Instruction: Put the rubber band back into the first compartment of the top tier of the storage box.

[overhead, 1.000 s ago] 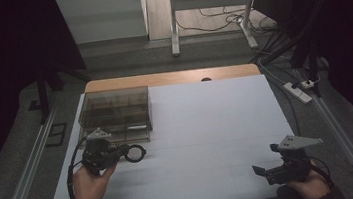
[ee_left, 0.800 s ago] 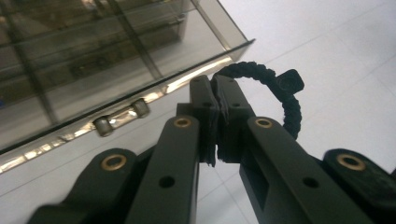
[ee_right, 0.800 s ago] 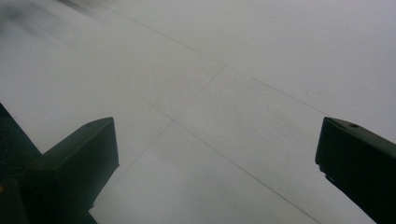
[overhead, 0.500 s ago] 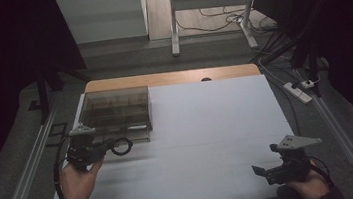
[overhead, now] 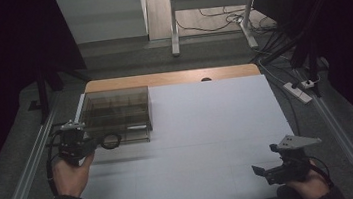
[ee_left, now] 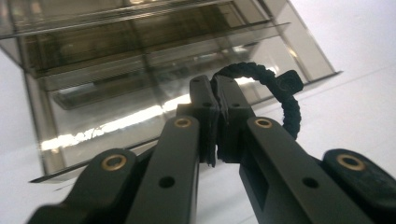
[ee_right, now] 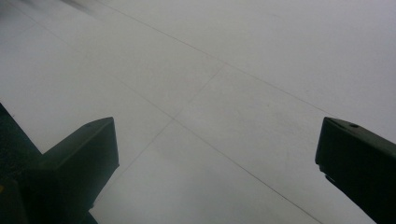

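Left tongs pinching black ring — picked up, not yet in smoky box; right tongs spread, idle.

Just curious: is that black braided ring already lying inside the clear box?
No, the left tongs are pinching the ring in front of the clear box.

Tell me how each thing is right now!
Black braided cord ring: pinched in the left gripper, lifted by the organizer's front.
Smoky clear plastic drawer organizer: upright on the table, drawers look closed.
Right gripper: open, holding nothing.
White table: flat.
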### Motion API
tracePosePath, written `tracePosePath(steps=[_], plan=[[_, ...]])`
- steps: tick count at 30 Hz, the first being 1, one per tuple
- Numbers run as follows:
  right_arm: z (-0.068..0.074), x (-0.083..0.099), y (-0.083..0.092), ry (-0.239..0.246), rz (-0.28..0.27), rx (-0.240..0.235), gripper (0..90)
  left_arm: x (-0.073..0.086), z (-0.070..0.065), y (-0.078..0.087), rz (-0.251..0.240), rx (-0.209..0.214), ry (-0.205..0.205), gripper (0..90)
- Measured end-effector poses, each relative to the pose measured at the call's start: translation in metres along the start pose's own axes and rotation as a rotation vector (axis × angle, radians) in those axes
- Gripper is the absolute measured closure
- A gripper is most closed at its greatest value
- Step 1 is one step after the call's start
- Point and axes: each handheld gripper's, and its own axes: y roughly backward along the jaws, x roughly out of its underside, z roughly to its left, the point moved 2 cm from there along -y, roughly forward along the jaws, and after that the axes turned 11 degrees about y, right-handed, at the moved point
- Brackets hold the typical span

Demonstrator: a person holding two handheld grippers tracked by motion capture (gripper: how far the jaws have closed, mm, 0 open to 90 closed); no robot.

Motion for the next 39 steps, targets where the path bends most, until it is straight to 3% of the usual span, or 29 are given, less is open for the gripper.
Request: tracePosePath(steps=[21,39], plan=[[0.000,0.000,0.000,-0.002,0.000,-0.003,0.0,-0.006,0.039,-0.003,-0.036,-0.085,0.087,86.6],[0.000,0.000,0.000,-0.001,0.001,-0.003,0.0,-0.008,0.056,-0.009,-0.045,-0.159,0.102,86.6]])
